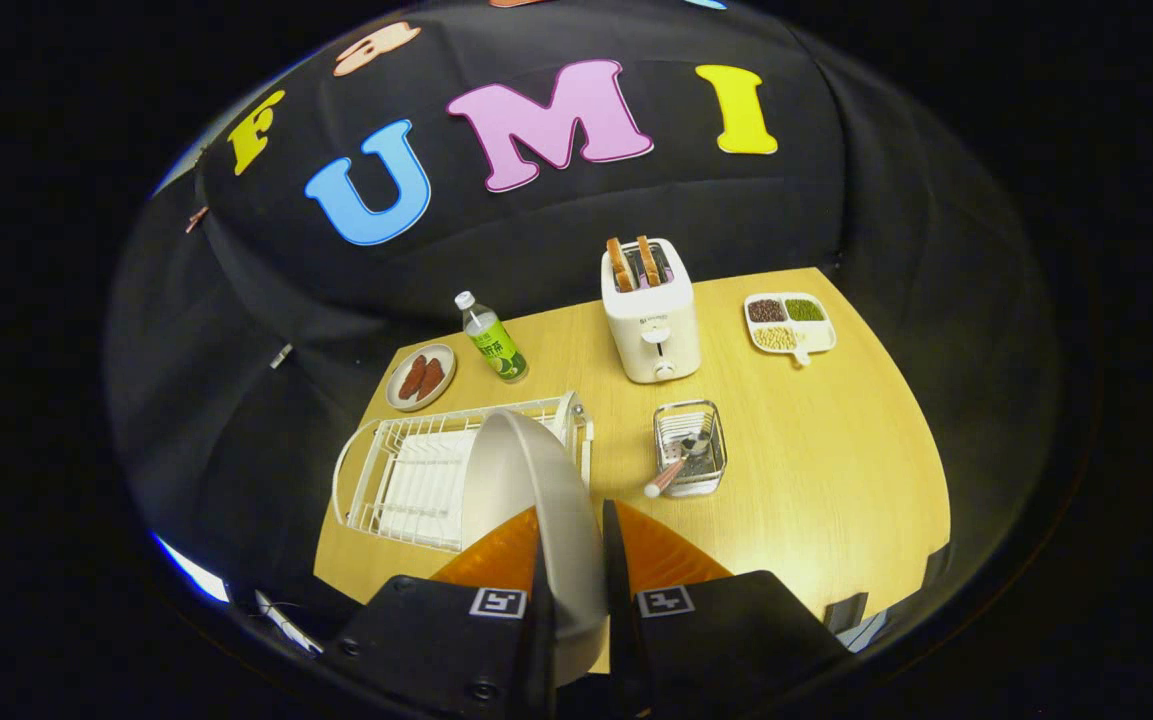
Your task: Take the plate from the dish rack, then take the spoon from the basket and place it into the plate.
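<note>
The gripper (pixel 574 560) is clamped on the plate (pixel 536 490): both fingers press its rim, and it stands on edge between them, raised above the dish rack (pixel 386 480). Judged from this, the step in hand is setting the plate down. Keep the grip firm, carry the plate clear of the rack wires, and lay it flat on bare table (pixel 836 470). Choose a spot near the basket (pixel 689 447), where the spoon (pixel 676 468) lies.
</note>
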`<state>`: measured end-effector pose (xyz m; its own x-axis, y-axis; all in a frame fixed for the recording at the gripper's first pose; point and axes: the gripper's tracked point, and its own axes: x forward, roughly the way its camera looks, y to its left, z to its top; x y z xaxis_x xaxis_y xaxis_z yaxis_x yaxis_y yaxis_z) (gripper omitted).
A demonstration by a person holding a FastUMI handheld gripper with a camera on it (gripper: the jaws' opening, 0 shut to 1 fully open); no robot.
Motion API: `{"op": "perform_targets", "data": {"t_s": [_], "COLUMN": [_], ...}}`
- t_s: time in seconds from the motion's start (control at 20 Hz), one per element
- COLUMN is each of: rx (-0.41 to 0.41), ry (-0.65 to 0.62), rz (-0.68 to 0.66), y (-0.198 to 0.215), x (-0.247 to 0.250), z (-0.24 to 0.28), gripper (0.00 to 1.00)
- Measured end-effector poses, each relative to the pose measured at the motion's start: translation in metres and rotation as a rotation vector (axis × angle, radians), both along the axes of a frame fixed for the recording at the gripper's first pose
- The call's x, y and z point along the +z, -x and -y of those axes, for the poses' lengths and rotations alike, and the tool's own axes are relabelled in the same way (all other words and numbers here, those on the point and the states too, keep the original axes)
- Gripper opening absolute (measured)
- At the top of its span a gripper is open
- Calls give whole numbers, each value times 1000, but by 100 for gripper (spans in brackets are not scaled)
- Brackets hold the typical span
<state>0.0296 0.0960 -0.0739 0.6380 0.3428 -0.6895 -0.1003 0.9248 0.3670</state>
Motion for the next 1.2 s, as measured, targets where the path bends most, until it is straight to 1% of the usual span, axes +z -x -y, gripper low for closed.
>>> {"op": "perform_targets", "data": {"t_s": [0.1, 0.2, 0.3, 0.45, 0.6, 0.75, 0.85, 0.9, 1.0, 1.1, 1.15, 1.2], "rx": [21, 36, 15, -16, -20, 21, 45, 62, 62, 84, 89, 102], "ry": [-43, -34, -27, -81, -74, -76, -42, -57, -114, -127, -111, -106], "rz": [-46, -94, -173, -259, -313, -310, -296, -303, -349, -354, -359, -361], "y": [25, 47, 68, 84, 82, 68, 55, 54, 52, 50, 50, 51], "x": [-10, -33, -66, -100, -136, -163, -191, -195, -206, -210, -214, -217], "z": [11, 28, 46, 58, 68, 65, 68, 69, 60, 63, 67, 70], "gripper": [25, 25, 25, 26, 26, 25, 25, 26, 26, 26, 26, 29]}}
